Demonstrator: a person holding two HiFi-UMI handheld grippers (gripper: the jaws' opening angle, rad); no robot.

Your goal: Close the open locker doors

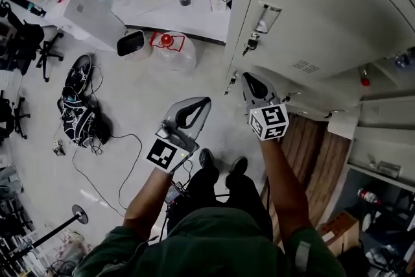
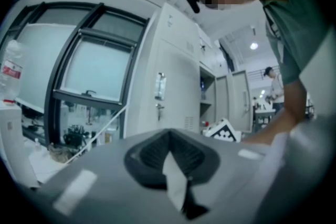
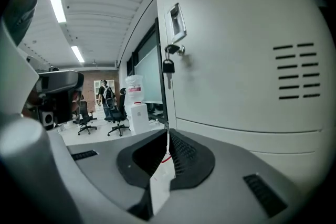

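A bank of white lockers [image 1: 305, 16] stands in front of me on the right. The nearest door [image 3: 247, 50] is shut, with a padlock [image 3: 168, 66] hanging under its handle [image 3: 176, 21]. My right gripper [image 1: 246, 77] is shut and empty, its tip close to that door's lower edge. My left gripper [image 1: 202, 103] is also shut and empty, held over the floor to the left of the lockers. Farther along the row, in the left gripper view, an open compartment [image 2: 206, 94] and open doors [image 2: 237, 98] show. Open shelves [image 1: 382, 165] show at the head view's right.
A desk [image 1: 188, 13] with clutter runs along the back. On the floor lie a water jug [image 1: 174, 48], a white bin [image 1: 131, 43], a bag with cables [image 1: 79, 115] and office chairs [image 1: 26, 42]. A brown wooden panel [image 1: 318, 159] is at my right foot.
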